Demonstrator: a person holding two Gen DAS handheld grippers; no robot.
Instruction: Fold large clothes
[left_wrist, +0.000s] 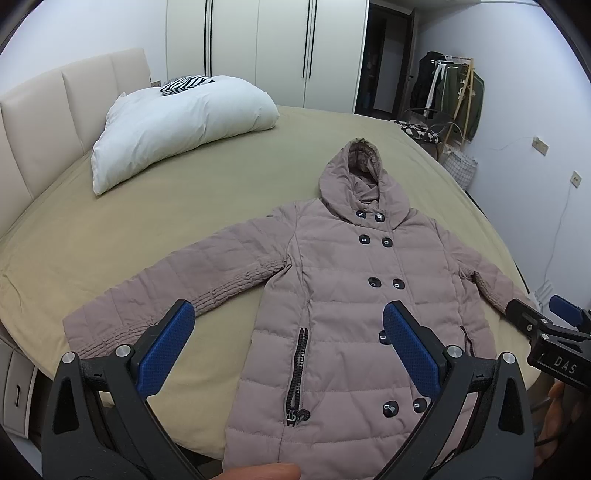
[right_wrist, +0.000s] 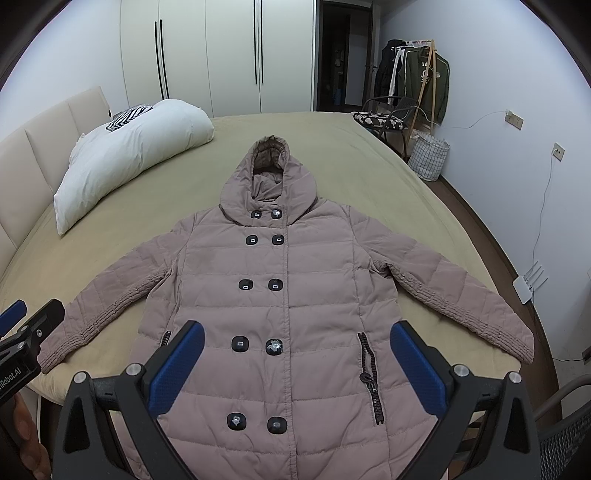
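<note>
**Left wrist view: coat flat on the bed, both tools empty**

Left wrist view cuts the coat (left_wrist: 354, 295) off at its hem, at the bed's (left_wrist: 207, 206) near edge; front up, sleeves spread, hood toward the far edge. Left gripper (left_wrist: 288, 343) and right gripper (right_wrist: 297, 363) hang above it, jaws spread wide, holding nothing. A pillow (left_wrist: 177, 125) lies by the headboard. The checked basket's (right_wrist: 428, 155) contents are hidden.

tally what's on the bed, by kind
Hooded puffer coat: 1
White pillow: 1
Zebra-striped cloth on the pillow: 1
Total: 3
Neither the left hand-held gripper nor the right hand-held gripper holds anything; both are open.
</note>
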